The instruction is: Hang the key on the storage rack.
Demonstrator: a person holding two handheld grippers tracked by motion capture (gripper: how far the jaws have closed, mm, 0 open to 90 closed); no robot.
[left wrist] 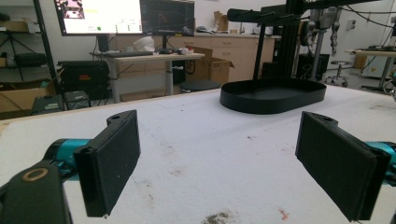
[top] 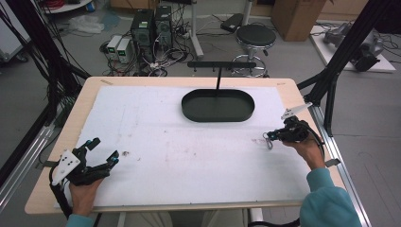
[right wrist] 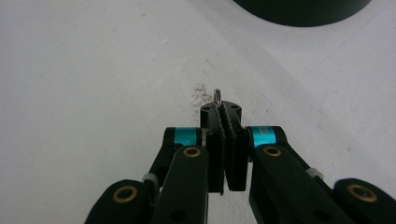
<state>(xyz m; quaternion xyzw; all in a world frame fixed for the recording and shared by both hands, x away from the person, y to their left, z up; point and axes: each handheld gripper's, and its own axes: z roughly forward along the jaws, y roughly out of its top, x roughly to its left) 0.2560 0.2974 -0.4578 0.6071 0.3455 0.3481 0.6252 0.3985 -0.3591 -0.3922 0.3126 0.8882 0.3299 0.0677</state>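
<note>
My right hand-held gripper (top: 270, 136) pinches a small metal ring (top: 269, 141) at right; left hand-held gripper (top: 101, 152) gapes lower left. Bare bench (top: 189, 156) between, black tray (top: 218, 105) upper centre.

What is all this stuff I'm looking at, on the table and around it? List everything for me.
Small metal ring or clip: one, silvery, pinched in the right gripper, hanging just over the white mat.
Tray: one, black, oval, far middle of the mat, nothing in it.
Stand: one, black, T-shaped, rising from the tray's far edge.
Mat: one, white, stained, covering the table.
Table: one, light wood.
Stool: one, black seat, floor beyond the table.
Computer towers: two, dark, on the floor, cables around.
Left gripper: one, black, jaws wide apart, near left corner.
Right gripper: one, black, closed on the ring.
</note>
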